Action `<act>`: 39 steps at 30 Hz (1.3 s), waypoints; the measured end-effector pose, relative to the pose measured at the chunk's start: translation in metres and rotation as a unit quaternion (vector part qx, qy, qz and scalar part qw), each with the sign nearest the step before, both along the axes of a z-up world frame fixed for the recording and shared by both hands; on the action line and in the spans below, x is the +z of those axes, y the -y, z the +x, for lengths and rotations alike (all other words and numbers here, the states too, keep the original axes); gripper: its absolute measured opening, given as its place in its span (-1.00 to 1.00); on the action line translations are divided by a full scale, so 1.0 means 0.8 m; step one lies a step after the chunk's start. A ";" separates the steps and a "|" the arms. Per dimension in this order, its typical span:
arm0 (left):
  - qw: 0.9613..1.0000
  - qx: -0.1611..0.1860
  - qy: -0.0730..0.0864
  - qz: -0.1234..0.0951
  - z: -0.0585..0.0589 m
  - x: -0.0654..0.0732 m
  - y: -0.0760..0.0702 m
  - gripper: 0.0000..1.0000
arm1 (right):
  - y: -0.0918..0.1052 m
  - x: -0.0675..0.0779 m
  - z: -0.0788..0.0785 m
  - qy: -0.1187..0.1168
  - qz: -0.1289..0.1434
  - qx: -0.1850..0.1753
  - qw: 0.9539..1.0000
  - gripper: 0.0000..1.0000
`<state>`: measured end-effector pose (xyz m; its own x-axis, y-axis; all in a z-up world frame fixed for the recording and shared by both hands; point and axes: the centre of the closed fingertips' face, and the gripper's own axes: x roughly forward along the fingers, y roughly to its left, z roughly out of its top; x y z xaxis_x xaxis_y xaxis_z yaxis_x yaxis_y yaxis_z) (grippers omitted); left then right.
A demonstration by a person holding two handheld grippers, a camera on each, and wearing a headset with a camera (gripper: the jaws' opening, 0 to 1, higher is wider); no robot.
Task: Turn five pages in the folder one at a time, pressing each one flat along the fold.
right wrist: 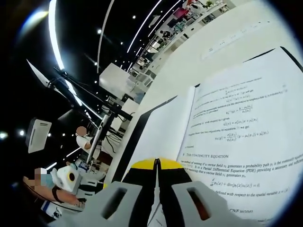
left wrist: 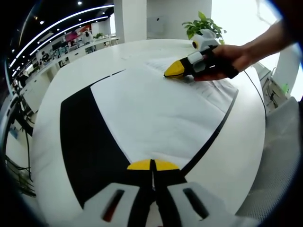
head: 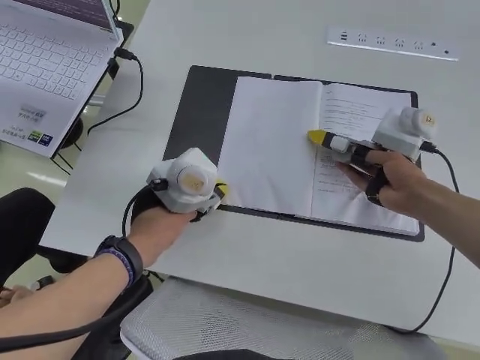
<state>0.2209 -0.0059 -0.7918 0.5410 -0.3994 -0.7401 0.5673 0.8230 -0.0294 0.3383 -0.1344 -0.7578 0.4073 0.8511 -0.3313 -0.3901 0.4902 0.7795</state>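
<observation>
Head view: right gripper (head: 317,137), jaws closed and empty, presses the folder (head: 196,105) along its fold, toward 2 o'clock. Left gripper (head: 219,192), closed too, sits at 7 o'clock. Pages already turned cannot be counted.

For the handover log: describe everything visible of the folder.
The folder lies open and flat on the white table. Its black cover shows as a broad band on the left and a thin border elsewhere. The left page is blank white paper; the right page carries printed text and equations. The right gripper, jaws shut, rests at the fold. The left gripper, jaws shut, sits at the near left edge.
</observation>
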 end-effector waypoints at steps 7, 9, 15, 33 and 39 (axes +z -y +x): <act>1.000 0.001 0.000 -0.001 0.000 0.000 0.000 -1.00 | 0.002 0.005 -0.005 -0.005 0.014 -0.003 1.000 -1.00; 1.000 0.002 0.000 -0.001 0.000 0.001 0.000 -1.00 | 0.001 0.007 -0.008 -0.006 0.018 -0.001 1.000 -1.00; 1.000 0.006 0.002 -0.002 -0.001 0.001 0.000 -1.00 | 0.001 0.005 -0.004 -0.019 0.032 -0.006 0.999 -1.00; 1.000 0.011 0.001 -0.004 -0.002 0.001 -0.002 -1.00 | -0.002 -0.011 0.072 0.005 0.030 -0.053 0.998 -1.00; 1.000 0.014 0.000 -0.004 -0.002 0.001 -0.002 -1.00 | -0.005 -0.011 0.085 0.004 0.035 -0.070 0.997 -1.00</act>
